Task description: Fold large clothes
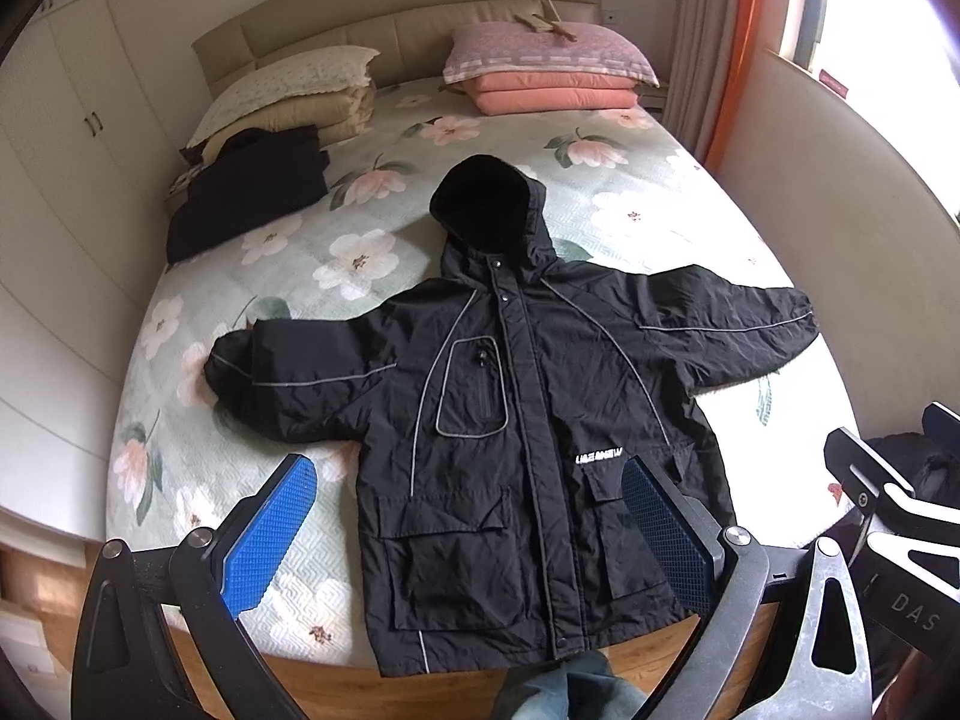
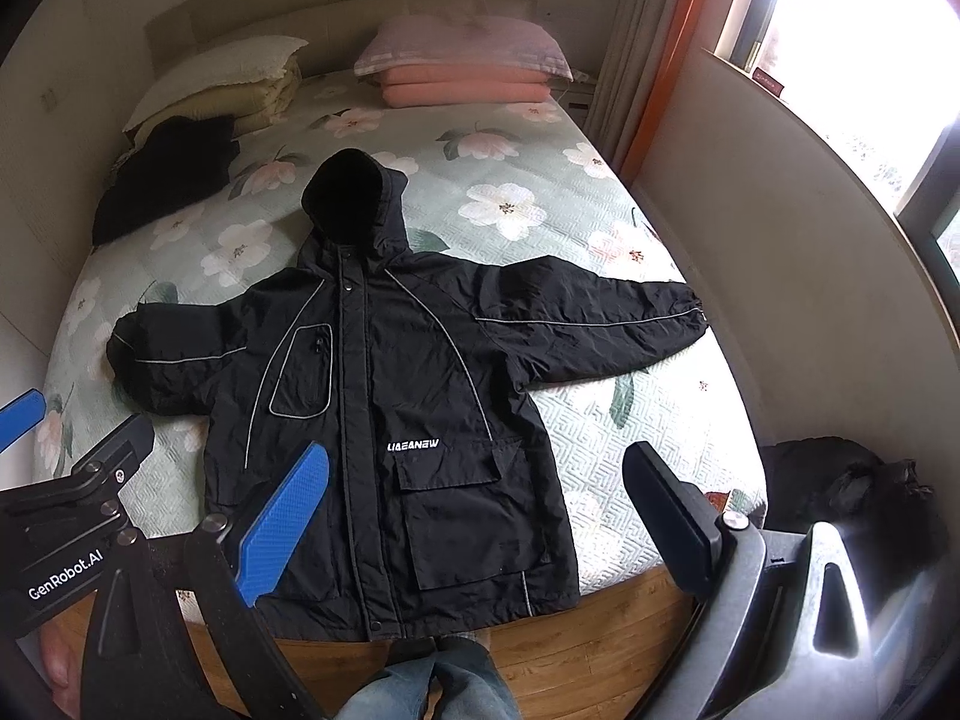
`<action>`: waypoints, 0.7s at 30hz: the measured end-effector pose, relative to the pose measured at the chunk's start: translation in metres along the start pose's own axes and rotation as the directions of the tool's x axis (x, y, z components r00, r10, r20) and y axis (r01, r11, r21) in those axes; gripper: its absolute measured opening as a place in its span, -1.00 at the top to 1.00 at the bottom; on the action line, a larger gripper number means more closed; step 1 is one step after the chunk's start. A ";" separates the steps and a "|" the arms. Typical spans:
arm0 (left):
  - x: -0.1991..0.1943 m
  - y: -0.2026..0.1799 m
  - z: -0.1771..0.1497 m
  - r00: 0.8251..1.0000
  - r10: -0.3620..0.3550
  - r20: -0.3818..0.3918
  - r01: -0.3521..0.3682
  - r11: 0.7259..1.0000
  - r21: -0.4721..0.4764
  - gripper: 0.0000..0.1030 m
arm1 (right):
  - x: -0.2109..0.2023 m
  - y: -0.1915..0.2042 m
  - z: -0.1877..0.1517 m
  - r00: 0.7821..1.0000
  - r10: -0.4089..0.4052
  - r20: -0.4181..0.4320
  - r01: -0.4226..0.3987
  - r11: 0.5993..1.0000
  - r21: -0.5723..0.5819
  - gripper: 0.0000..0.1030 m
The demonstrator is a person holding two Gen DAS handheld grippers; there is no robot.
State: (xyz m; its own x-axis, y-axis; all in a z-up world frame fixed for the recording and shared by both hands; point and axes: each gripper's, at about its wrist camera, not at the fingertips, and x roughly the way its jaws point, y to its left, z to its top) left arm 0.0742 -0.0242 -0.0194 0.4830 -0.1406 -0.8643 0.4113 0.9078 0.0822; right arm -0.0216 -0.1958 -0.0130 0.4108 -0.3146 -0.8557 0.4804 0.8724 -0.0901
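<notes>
The jacket point(image 1: 510, 420) is lying spread flat and unfolded on the bed point(image 1: 660, 192), and the left gripper point(image 1: 468, 534) and right gripper point(image 2: 474, 522) are both hovering with jaws apart, gripping nothing, so all the folding is waiting.

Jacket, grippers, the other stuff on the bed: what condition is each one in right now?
Jacket: spread flat, front up, closed, sleeves out, unfolded.
Hood: lying flat above the collar.
Left gripper: open, holding nothing.
Right gripper: open, holding nothing.
Dark garment: folded, near the pillows.
Pink blanket: folded under a pillow.
</notes>
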 end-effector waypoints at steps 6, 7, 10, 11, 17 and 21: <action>0.005 -0.010 0.011 1.000 -0.021 0.015 0.020 1.000 0.014 -0.97 | 0.009 -0.013 0.002 1.000 -0.008 -0.013 0.008 0.999 0.046 -0.92; 0.007 -0.015 0.014 1.000 -0.022 0.013 0.022 1.000 0.022 -0.97 | 0.013 -0.018 0.003 1.000 -0.006 -0.020 0.007 0.998 0.057 -0.92; 0.011 -0.032 0.026 0.999 -0.029 0.013 0.029 0.999 0.040 -0.97 | 0.017 -0.032 0.007 1.000 -0.016 -0.018 0.018 0.997 0.072 -0.92; 0.013 -0.038 0.029 0.999 -0.031 0.016 0.030 0.999 0.044 -0.97 | 0.019 -0.037 0.009 1.000 -0.022 -0.014 0.023 0.997 0.074 -0.92; 0.030 -0.084 0.051 0.999 -0.032 0.003 0.032 0.998 0.055 -0.97 | 0.044 -0.080 0.030 1.000 -0.023 -0.016 0.025 0.997 0.075 -0.92; 0.041 -0.119 0.067 1.000 -0.022 -0.010 0.023 0.999 0.040 -0.97 | 0.068 -0.117 0.053 1.000 -0.017 -0.021 0.018 0.998 0.055 -0.92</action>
State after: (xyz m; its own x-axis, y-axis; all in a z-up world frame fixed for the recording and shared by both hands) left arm 0.0966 -0.1642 -0.0313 0.4657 -0.1567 -0.8709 0.4528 0.8878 0.0824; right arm -0.0084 -0.3393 -0.0339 0.3862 -0.3217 -0.8645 0.5300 0.8445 -0.0775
